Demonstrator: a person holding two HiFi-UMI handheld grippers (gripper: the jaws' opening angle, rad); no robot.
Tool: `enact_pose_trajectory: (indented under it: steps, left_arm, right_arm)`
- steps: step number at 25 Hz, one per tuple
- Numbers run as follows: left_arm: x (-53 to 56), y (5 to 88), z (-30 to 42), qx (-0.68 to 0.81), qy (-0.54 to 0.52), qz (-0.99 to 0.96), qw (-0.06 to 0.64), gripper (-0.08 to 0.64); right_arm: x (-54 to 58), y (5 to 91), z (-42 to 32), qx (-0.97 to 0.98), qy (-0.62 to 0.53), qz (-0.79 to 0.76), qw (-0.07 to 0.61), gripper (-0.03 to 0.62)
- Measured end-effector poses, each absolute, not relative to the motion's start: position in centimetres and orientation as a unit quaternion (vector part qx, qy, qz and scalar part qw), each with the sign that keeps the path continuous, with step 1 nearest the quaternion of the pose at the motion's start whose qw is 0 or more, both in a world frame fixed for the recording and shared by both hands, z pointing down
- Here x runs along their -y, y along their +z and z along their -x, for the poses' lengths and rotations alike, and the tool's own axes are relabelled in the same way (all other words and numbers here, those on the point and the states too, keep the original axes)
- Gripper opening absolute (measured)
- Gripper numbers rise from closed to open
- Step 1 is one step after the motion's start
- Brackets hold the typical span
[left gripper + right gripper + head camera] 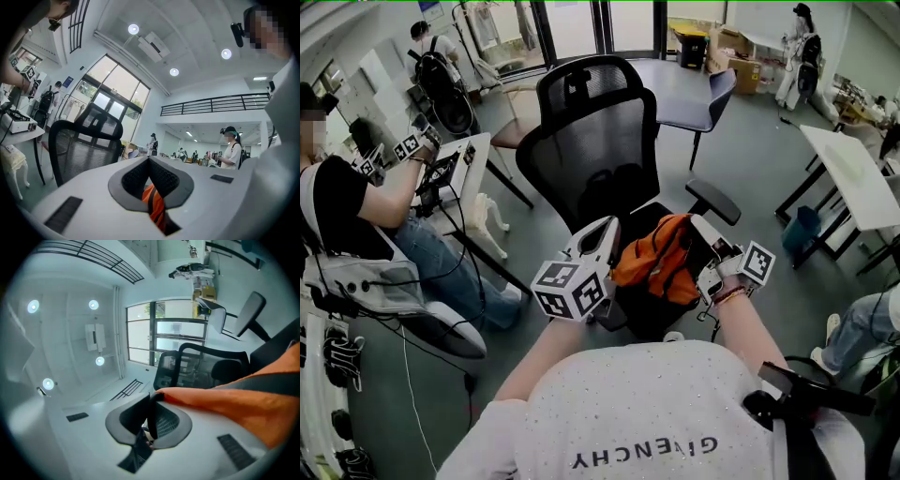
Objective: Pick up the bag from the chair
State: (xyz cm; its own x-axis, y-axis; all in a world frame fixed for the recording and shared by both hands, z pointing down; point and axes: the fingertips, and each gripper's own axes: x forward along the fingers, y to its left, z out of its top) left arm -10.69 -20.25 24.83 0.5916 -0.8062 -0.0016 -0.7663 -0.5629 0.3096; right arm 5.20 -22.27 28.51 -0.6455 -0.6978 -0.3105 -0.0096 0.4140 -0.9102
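An orange bag [661,258] with dark straps lies over the seat of a black mesh-backed office chair [598,141], between my two grippers. My left gripper [609,232] is at the bag's left edge, its jaws shut on an orange and black strap [154,204]. My right gripper [712,253] is at the bag's right edge, jaws shut on a black strap [140,446], with orange fabric [234,401] draped across its top. Whether the bag still rests on the seat is hidden.
A person [356,206] sits at a small white table [459,164] on the left, holding grippers. A dark chair [698,103] stands behind the office chair. A white table [858,173] and a blue bin [802,225] are at the right. Cables trail on the floor at the left.
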Motion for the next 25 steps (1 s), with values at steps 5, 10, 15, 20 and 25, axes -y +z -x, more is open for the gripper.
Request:
enact_pose_trajectory:
  steps: [5, 10, 15, 20, 25]
  left_arm:
    - [19.3, 22.3, 9.5, 0.429, -0.071, -0.892, 0.122, 0.002]
    - [17.4, 19.6, 8.5, 0.397, -0.089, -0.908, 0.106, 0.002]
    - [15.0, 17.6, 7.5, 0.354, -0.083, -0.928, 0.082, 0.002]
    - [13.0, 15.3, 7.1, 0.338, -0.101, -0.934, 0.062, 0.002]
    - [10.9, 13.5, 6.3, 0.335, -0.12, -0.934, 0.034, 0.002]
  right_arm:
    - [20.1, 21.3, -4.1, -0.806, -0.422, 0.206, 0.36, 0.017]
    - [17.0, 15.7, -3.1, -0.835, -0.362, 0.188, 0.369, 0.017]
    - [13.5, 12.1, -2.6, -0.852, -0.316, 0.185, 0.375, 0.017]
    - [10.6, 10.1, -2.8, -0.864, -0.282, 0.194, 0.369, 0.017]
    - [8.9, 9.8, -3.3, -0.87, -0.273, 0.207, 0.355, 0.017]
